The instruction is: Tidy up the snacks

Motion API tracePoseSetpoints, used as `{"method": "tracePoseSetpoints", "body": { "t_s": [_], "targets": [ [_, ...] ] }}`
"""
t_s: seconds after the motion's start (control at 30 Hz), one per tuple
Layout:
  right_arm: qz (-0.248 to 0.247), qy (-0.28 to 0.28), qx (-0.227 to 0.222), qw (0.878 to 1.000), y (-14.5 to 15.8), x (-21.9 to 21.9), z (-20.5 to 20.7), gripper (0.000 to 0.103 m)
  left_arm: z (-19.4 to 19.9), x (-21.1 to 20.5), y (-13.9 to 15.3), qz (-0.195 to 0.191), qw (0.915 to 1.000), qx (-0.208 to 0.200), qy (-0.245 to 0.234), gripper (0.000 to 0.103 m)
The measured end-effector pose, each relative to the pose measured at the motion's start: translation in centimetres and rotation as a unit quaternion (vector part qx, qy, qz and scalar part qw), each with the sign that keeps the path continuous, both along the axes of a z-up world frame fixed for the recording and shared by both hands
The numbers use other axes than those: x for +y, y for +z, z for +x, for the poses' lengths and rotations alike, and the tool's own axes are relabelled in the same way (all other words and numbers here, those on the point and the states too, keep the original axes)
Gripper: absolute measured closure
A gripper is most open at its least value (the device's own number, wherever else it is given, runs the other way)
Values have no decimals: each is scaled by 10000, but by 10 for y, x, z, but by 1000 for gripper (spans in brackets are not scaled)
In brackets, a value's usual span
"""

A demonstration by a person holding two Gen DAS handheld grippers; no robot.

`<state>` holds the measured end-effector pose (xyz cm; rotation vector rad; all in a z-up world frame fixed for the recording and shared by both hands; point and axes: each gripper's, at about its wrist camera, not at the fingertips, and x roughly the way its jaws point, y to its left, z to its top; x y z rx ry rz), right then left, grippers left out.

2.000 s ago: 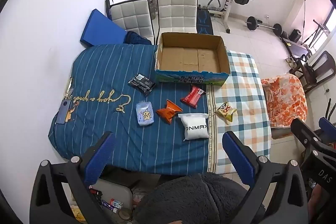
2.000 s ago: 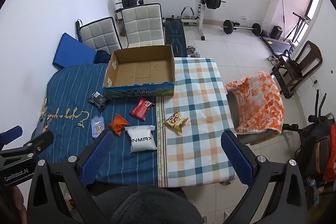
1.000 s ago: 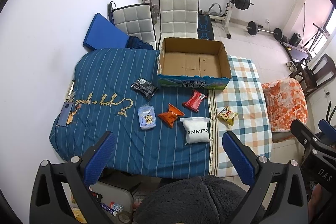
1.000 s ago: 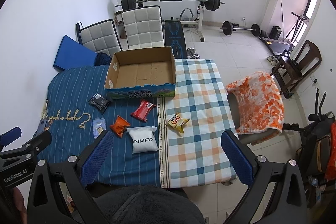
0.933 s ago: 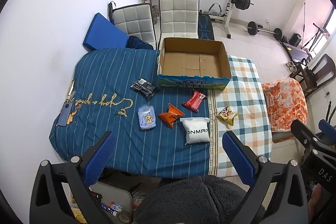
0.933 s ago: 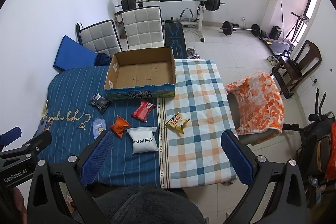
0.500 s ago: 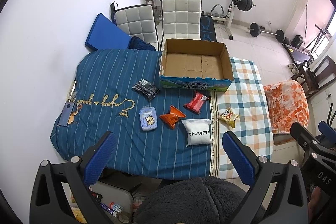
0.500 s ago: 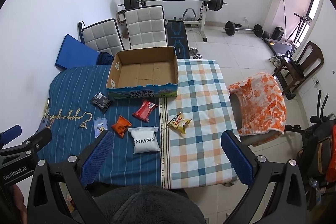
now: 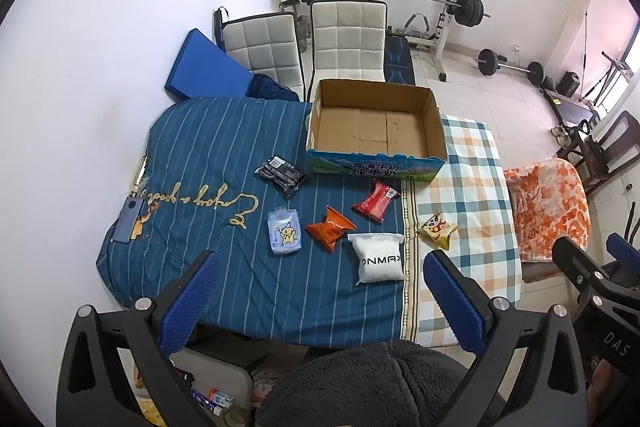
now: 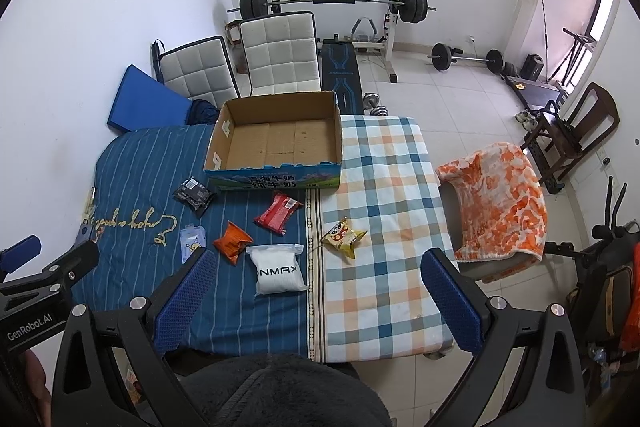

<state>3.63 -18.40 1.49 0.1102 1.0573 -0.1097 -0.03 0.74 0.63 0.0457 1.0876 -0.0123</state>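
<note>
Six snacks lie loose on the table [image 9: 192, 163] in front of the empty box [image 9: 376, 131]. Start with the white bag [image 9: 379, 258], nearest you; pinch an edge, it looks soft. Left gripper [image 9: 320, 299] and right gripper [image 10: 316, 291] hang high above, jaws spread wide, holding and touching nothing.

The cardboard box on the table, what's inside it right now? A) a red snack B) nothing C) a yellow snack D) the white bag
B: the cardboard box shows only its bare brown floor, and all the snack packets lie on the cloth in front of it.
</note>
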Motion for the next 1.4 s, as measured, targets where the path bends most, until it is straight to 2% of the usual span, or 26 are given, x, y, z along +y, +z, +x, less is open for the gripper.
{"method": "tracePoseSetpoints", "body": {
  "t_s": [1.1, 1.17, 1.27, 1.4],
  "targets": [
    [81, -2, -48, 10000, -1, -2, 8, 0, 5, 0, -1, 21, 10000, 42, -32, 0],
    [85, -24, 17, 10000, -10, -2, 15, 0, 8, 0, -5, 40, 10000, 53, -20, 0],
    [130, -57, 319, 9994, -43, -2, 35, 0, 21, 4, -21, 123, 9999, 48, 96, 0],
    [261, 24, 971, 9949, -120, 3, 74, 0, 46, 13, -63, 303, 9987, 295, 267, 0]
  ]
}}
